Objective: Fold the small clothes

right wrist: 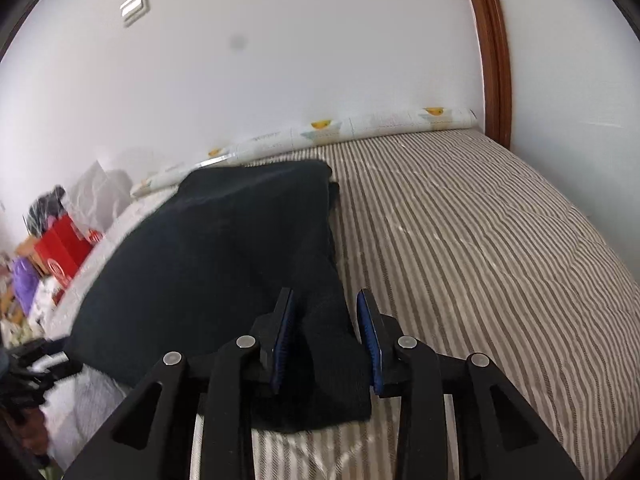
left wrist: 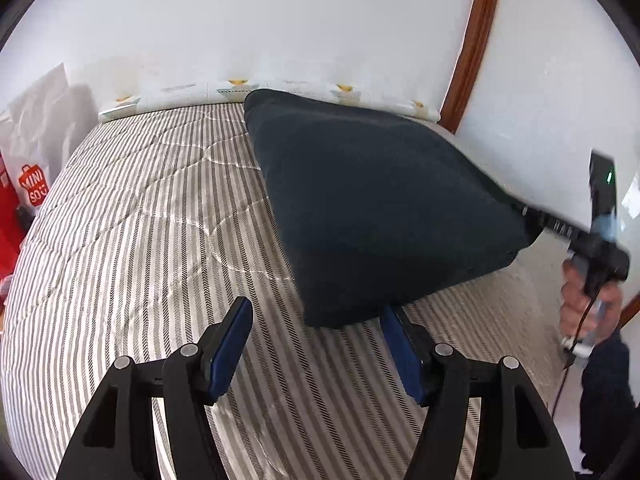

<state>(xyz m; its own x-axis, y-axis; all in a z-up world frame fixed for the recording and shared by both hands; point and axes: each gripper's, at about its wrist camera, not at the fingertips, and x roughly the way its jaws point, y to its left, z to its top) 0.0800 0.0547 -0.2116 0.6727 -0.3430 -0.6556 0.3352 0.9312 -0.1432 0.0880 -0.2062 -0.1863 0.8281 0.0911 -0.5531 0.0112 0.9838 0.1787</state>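
in the left wrist view, at the far left edge, a white shopping bag point(left wrist: 38, 148) with a red logo leans by the wall. the striped bed cover point(left wrist: 140, 208) fills the middle of the frame. low in the frame your left gripper point(left wrist: 316, 312) stands open with nothing between its pads. the near corner of the dark cloth point(left wrist: 380, 208) hangs just above and in front of its right finger, and whether they touch you cannot tell.

the dark cloth takes the centre and right of that frame, stretched up off the bed toward the right edge, where your right gripper point(left wrist: 536, 220) holds a corner of it and your hand point(left wrist: 588, 300) grips the handle.

in the right wrist view the dark cloth point(right wrist: 224, 248) spreads from lower left to centre, over the striped bed cover point(right wrist: 480, 240). a thick fold of it sits between the blue pads of the right gripper point(right wrist: 326, 312) — the left pad looks pressed to it, while a thin gap shows by the right pad, so it reads as loosely clasped.

the cloth looks soft, light and limp — it will likely sag and slide wherever you don't support it. take it at corners or along a hem, both layers together, and probably pick up that near hanging corner with the left gripper.
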